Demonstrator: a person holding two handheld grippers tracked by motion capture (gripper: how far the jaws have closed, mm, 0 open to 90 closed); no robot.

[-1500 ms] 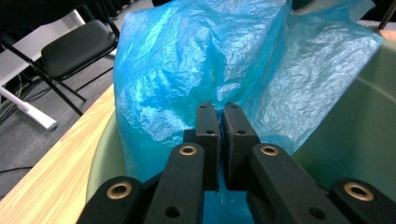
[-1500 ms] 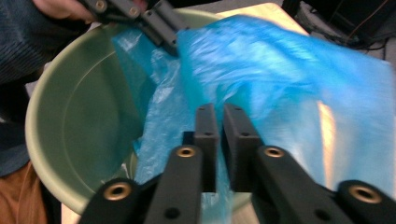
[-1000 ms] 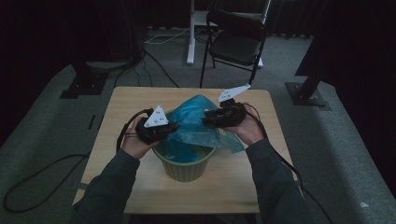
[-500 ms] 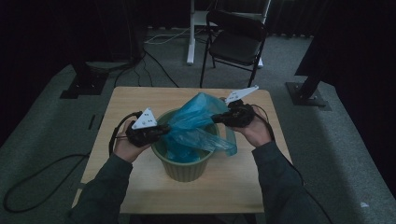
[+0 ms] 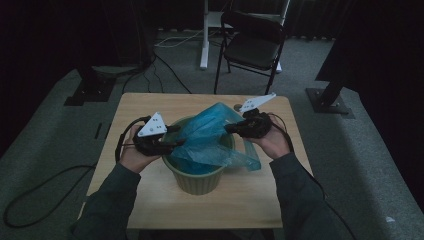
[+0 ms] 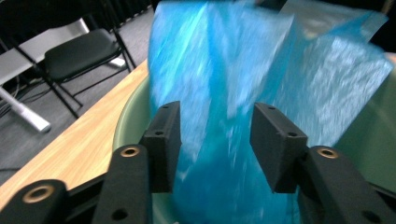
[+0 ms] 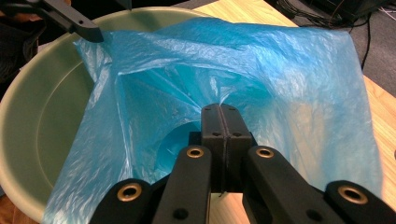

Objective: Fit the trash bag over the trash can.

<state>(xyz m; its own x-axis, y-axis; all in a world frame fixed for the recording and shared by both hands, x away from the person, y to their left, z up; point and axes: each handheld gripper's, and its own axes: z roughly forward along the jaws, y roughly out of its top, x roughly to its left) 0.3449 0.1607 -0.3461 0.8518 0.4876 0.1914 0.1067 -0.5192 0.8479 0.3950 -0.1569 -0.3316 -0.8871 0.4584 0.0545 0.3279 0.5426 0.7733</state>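
At centre-left of the high view the left gripper (image 5: 172, 142) has its jaws spread at the blue bag (image 5: 212, 142), which sits in the green pot (image 5: 197, 180) at table centre. Right of it, the right gripper (image 5: 231, 128) pinches the bag's edge. This looks like lining the pot; next the left jaws likely need to grip the opposite edge.

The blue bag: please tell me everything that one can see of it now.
The blue bag is thin, crinkled, half-clear plastic, standing partly inside the green pot with its mouth spread open. One side drapes over the pot's rim toward the right claw, whose jaws are shut on its edge. The left claw is at its other side, jaws apart with the film between them. The left gripper view is blurred.
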